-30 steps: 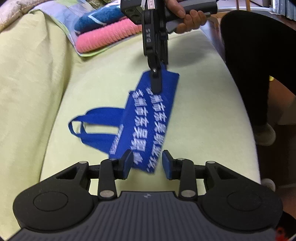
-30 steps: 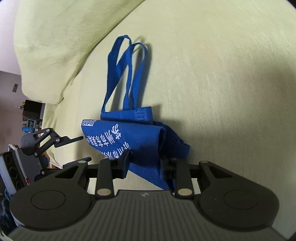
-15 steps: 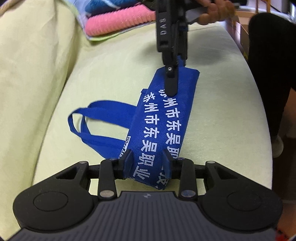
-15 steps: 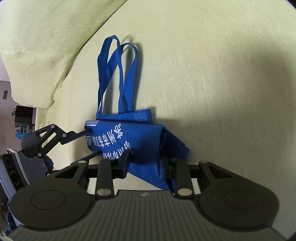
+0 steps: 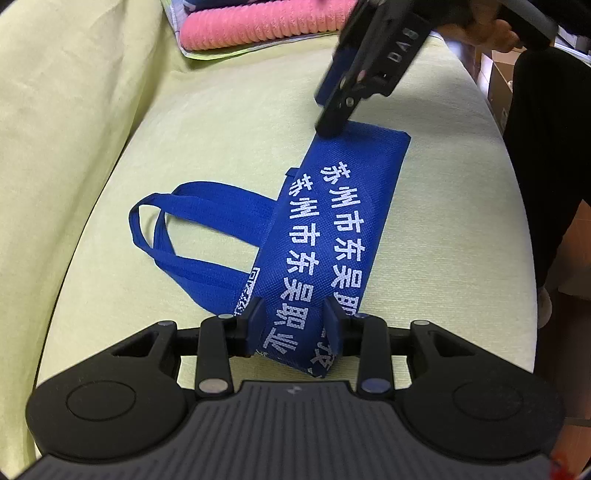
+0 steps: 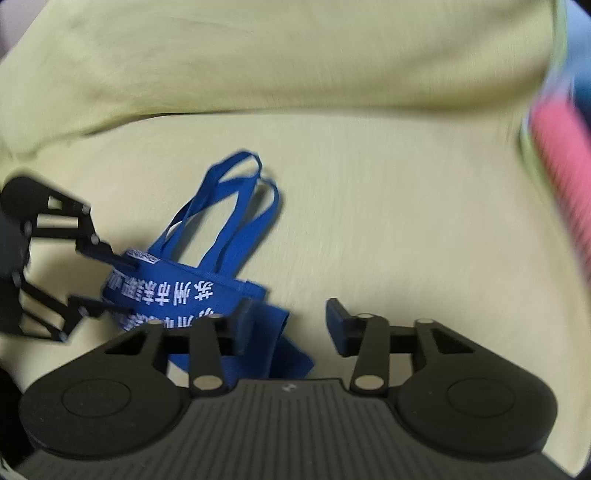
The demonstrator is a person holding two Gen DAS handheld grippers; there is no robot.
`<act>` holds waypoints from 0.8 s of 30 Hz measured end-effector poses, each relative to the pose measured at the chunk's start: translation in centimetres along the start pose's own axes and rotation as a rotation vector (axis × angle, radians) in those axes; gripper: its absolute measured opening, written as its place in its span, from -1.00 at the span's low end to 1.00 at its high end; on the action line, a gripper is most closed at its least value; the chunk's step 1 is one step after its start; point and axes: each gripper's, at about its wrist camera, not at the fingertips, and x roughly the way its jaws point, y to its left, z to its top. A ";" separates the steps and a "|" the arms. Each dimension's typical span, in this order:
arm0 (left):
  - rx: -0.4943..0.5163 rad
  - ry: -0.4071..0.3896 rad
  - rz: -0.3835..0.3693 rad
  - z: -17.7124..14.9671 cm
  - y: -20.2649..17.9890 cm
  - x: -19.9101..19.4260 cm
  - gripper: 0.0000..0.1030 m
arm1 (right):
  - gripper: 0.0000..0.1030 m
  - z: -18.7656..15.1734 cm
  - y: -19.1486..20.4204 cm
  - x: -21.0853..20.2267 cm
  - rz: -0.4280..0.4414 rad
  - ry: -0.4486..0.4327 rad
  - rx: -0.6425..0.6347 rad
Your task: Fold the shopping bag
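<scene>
At the bottom of the left wrist view, the left gripper [image 5: 295,321] pinches the near end of the folded blue bag [image 5: 332,229], whose long axis runs away toward the upper right across the green sofa seat [image 5: 461,240]. Its handles [image 5: 177,229] trail off to the left. The right gripper [image 6: 288,325] has its jaws spread and the bag's far end sits at its left finger, apparently ungripped. Beyond, at the top, lies a pink towel [image 5: 266,26]; nothing blocks the bag.
</scene>
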 end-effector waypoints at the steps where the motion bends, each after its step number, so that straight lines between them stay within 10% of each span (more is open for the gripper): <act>1: 0.000 0.000 0.000 0.0 0.0 0.0 -0.20 | -0.37 -0.2 0.6 -0.2 -0.018 -0.016 -0.027; 11: -0.002 -0.003 0.011 -0.1 -0.2 0.0 -0.20 | -0.42 -1.1 1.9 -0.7 -0.008 -0.036 -0.015; 19: 0.006 -0.009 0.026 -0.1 -0.5 0.0 -0.20 | -0.65 -3.7 4.8 -2.4 0.023 -0.251 -0.131; 24: 0.010 -0.016 0.031 -0.2 -0.5 0.0 -0.21 | -0.70 -5.3 5.2 0.4 0.022 -0.200 -0.161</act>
